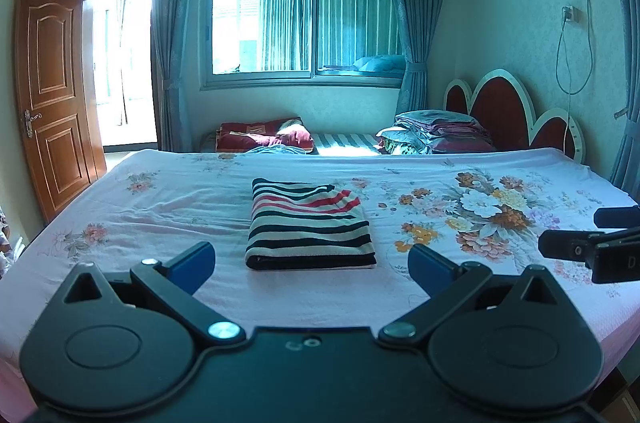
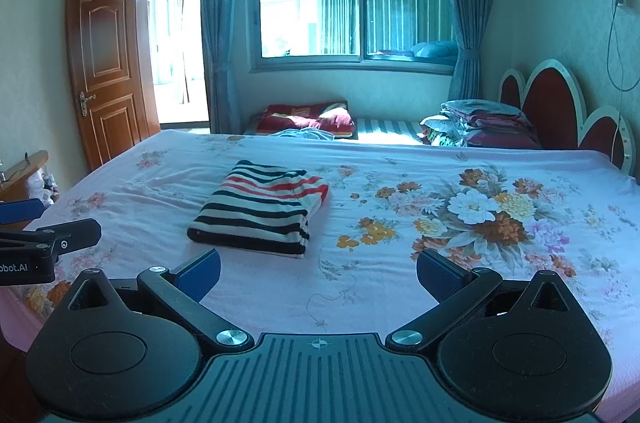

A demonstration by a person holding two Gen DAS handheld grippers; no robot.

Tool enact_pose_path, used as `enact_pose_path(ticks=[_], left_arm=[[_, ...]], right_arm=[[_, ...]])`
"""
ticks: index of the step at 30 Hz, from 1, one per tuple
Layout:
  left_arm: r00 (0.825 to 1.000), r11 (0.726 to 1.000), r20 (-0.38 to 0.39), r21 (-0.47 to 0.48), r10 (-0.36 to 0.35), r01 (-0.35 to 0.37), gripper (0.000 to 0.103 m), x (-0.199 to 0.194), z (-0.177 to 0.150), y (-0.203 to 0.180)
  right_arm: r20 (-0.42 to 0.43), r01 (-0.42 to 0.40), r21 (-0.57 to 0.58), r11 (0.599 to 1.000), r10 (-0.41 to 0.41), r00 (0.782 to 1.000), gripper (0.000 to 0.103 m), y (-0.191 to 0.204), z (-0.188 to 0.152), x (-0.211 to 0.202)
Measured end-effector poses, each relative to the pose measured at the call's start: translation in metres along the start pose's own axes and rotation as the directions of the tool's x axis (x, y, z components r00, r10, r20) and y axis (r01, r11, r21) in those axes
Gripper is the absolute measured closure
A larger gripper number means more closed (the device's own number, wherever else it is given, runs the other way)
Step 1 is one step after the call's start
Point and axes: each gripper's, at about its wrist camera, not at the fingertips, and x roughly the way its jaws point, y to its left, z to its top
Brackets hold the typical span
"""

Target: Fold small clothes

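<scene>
A small striped garment (image 1: 310,223), black, white and red, lies folded into a neat rectangle on the pink floral bed sheet (image 1: 160,207). My left gripper (image 1: 312,263) hovers open just in front of its near edge, with nothing between the blue pads. In the right wrist view the same garment (image 2: 260,209) lies ahead and to the left. My right gripper (image 2: 318,273) is open and empty over bare sheet (image 2: 400,287) to the garment's right. Each gripper shows at the edge of the other's view: the right gripper (image 1: 592,243) and the left gripper (image 2: 40,231).
Stacked folded bedding (image 1: 436,135) sits by the red and white headboard (image 1: 512,111) at the far right. A dark red blanket (image 1: 260,137) lies on a lower bed under the window. A wooden door (image 1: 52,95) stands open at left. A wooden nightstand (image 2: 20,175) stands beside the bed.
</scene>
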Motion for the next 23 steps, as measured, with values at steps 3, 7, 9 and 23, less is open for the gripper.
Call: enact_pose_path(ticks=[3,7,9,23], left_arm=[[1.000,1.000,0.001,0.002,-0.001,0.001,0.001,-0.0012,-0.0005,-0.0014],[1.000,1.000,0.004,0.005,-0.003,0.003,0.001,-0.0023,-0.0003,-0.0018],[1.000,1.000,0.004,0.003,-0.005,0.005,0.001,-0.0020,-0.0004,-0.0019],[0.999,0.999,-0.005,0.000,-0.037,0.037,0.003,0.0010,-0.0003,0.0014]], right_arm=[[-0.003,0.000,-0.001,1.000,0.000,1.000,0.000,0.0001,0.0002,0.0009],[-0.001,-0.003,-0.004,1.000,0.003,1.000,0.000,0.0003,0.0010,0.0010],[-0.001,-0.005,-0.009,1.000,0.005,1.000,0.000,0.0005,0.0016,0.0012],[-0.001,-0.014,-0.020,1.000,0.014,1.000,0.000,0.0002,0.0024,0.0032]])
